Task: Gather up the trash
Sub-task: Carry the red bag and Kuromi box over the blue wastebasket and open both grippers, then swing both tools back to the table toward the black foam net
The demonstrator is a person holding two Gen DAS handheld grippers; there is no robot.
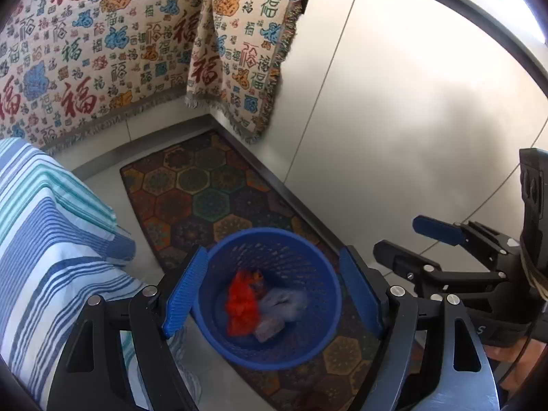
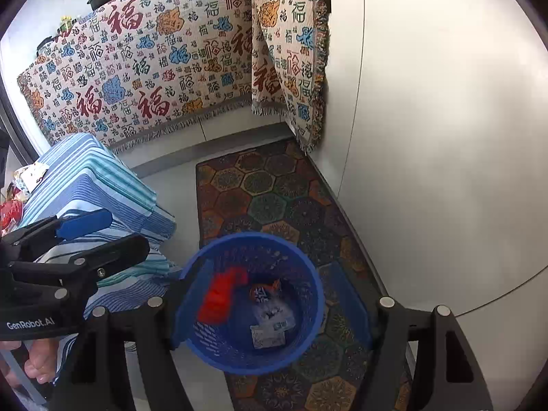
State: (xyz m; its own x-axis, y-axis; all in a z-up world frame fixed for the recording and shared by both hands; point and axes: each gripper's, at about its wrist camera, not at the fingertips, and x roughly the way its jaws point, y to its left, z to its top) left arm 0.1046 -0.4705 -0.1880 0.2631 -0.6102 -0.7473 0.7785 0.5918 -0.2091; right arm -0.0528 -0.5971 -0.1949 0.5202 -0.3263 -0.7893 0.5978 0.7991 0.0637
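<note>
Evidently drop step: both tools, left tool [image 1: 274,294] and right tool [image 2: 274,311], hung spread, empty, over round blue plastic mesh basket [image 1: 219,342] holding red wrapper [image 1: 241,303]. Next likely needed fetching more trash.

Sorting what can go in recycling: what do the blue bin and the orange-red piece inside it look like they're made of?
Blue bin: likely moulded plastic, going by its uniform colour and perforated lattice wall with a smooth rim. Orange-red piece: probably thin plastic film or wrapper, since it looks crumpled and bright, but blur leaves paper possible.
</note>
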